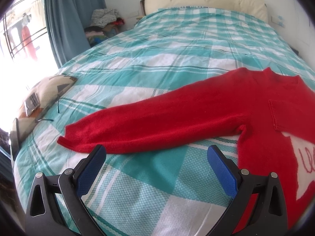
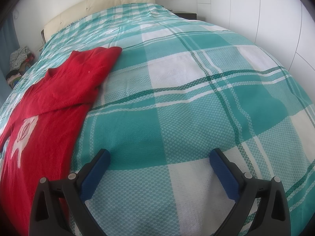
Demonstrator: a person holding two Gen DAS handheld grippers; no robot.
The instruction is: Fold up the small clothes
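Note:
A red knit sweater (image 1: 196, 114) with a white patch on its chest lies flat on the teal-and-white checked bedspread (image 1: 157, 59). In the left wrist view one sleeve stretches out to the left, its cuff (image 1: 69, 137) just beyond my left gripper (image 1: 156, 151), which is open and empty above the bed. In the right wrist view the same sweater (image 2: 59, 90) lies at the left, with its other sleeve folded back across the chest. My right gripper (image 2: 159, 155) hovers open and empty over bare bedspread (image 2: 196, 98), to the right of the sweater's hem.
A patterned cushion (image 1: 45, 94) with a small flat object on it sits at the bed's left edge. A cream headboard (image 1: 204, 0) closes the far end. A pile of clothes (image 1: 104, 19) stands by the blue curtain (image 1: 65, 19). White wardrobe doors (image 2: 265, 19) line the right side.

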